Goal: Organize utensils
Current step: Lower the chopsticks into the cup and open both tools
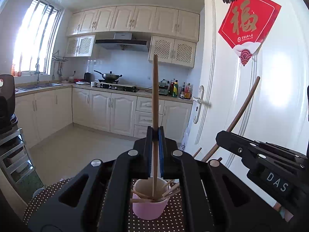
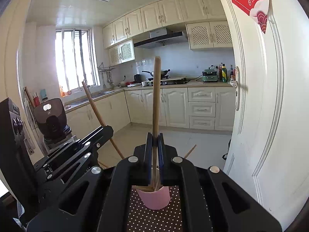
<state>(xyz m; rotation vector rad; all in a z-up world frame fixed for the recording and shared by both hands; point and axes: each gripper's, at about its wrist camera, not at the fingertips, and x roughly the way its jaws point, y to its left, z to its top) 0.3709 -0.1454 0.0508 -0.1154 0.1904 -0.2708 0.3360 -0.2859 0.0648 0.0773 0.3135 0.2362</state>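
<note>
Both grippers clamped one chopstick each above the pink cup.

Left wrist: the left gripper (image 1: pixel 155 135) gripped an upright chopstick (image 1: pixel 155 96); the pink cup (image 1: pixel 150 206) on the dotted cloth (image 1: pixel 170 220) held several more. Right wrist: the right gripper (image 2: pixel 154 137) pinched its chopstick (image 2: pixel 156 96), hiding most of the cup (image 2: pixel 156 199).

A pink cup (image 1: pixel 149 206) stood on the dotted cloth, loose wooden chopsticks (image 1: pixel 170 190) leaning inside. Two more chopsticks (image 1: pixel 155 96) stood nearly upright above it, one pinched in each gripper.

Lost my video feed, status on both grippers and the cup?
Left gripper shut on one chopstick. Right gripper shut on another chopstick. Both above pink cup, chopsticks already inside. Nothing blocking.
</note>
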